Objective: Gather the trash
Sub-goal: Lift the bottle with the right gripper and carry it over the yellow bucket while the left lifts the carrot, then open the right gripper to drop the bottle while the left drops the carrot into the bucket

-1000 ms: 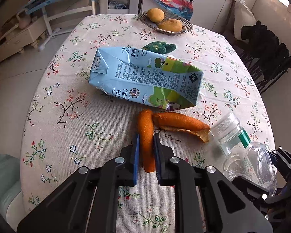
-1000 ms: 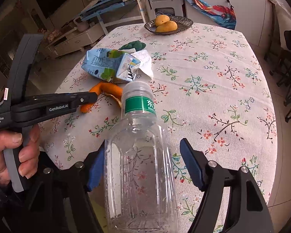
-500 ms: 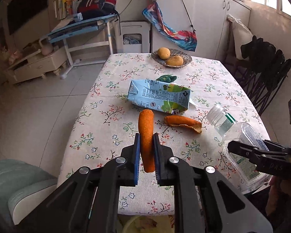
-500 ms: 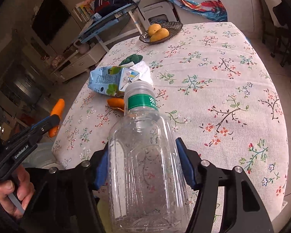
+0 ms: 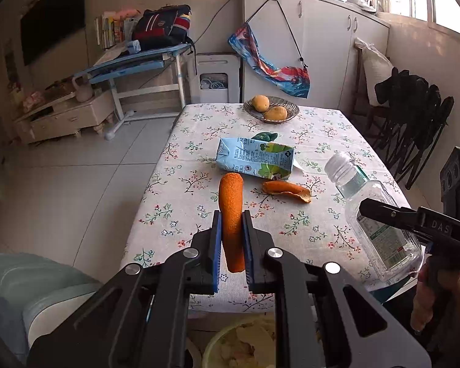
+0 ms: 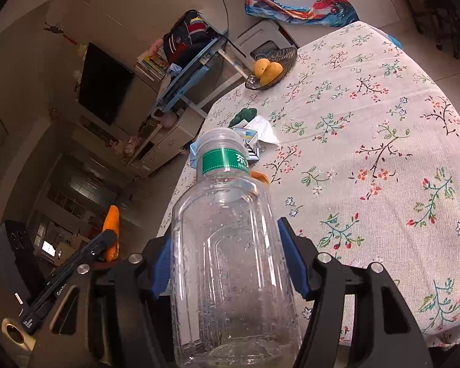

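My left gripper (image 5: 231, 230) is shut on a strip of orange peel (image 5: 231, 211), held in the air before the table's near edge; the peel also shows in the right wrist view (image 6: 112, 224). My right gripper (image 6: 227, 254) is shut on a clear empty plastic bottle (image 6: 227, 245) with a green label, lifted off the table; the bottle also shows in the left wrist view (image 5: 374, 214). On the floral tablecloth (image 5: 322, 141) lie a second orange peel (image 5: 286, 187), a crushed blue milk carton (image 5: 254, 159), a green wrapper (image 5: 265, 136) and a white tissue (image 6: 263, 128).
A yellowish bin (image 5: 239, 343) with scraps sits below the table's near edge, under my left gripper. A dish with two mangoes (image 5: 271, 110) stands at the table's far end. A pale green chair (image 5: 21, 288) is at the lower left. Dark chairs (image 5: 414, 116) stand to the right.
Both grippers have lifted and pulled back from the table, the left with the orange peel, the right with the bottle. The right gripper has tilted and swung left.
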`<state>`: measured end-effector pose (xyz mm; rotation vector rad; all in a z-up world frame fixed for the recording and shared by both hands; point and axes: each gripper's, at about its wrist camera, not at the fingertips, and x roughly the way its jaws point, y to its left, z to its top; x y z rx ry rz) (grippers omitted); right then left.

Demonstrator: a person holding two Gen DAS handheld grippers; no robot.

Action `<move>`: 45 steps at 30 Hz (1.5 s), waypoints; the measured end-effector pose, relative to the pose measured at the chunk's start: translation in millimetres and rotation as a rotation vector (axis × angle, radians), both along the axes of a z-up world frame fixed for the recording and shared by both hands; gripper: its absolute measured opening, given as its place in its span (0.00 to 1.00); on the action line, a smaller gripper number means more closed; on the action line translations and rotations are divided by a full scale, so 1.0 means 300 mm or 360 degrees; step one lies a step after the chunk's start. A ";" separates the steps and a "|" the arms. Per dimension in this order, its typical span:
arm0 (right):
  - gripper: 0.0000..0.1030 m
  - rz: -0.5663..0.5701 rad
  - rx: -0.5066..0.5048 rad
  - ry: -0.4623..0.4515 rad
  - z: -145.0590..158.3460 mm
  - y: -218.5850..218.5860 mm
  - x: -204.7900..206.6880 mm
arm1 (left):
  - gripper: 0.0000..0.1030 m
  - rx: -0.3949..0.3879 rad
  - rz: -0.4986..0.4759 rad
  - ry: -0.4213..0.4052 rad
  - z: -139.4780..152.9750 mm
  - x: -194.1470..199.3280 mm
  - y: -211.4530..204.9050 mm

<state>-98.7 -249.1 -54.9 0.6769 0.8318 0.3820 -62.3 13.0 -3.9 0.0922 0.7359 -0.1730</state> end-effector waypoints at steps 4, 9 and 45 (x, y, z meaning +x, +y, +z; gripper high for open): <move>0.59 0.0011 0.0050 -0.0041 0.010 0.014 -0.024 | 0.12 -0.0005 0.0010 -0.0024 0.016 -0.032 0.013; 0.59 0.0017 0.0094 -0.0082 0.015 0.022 -0.041 | 0.12 -0.0004 0.0012 -0.0049 0.031 -0.071 0.026; 0.59 0.0488 -0.0209 0.0210 -0.150 0.393 -0.284 | 0.12 -0.0065 -0.0007 -0.0113 0.075 -0.267 0.072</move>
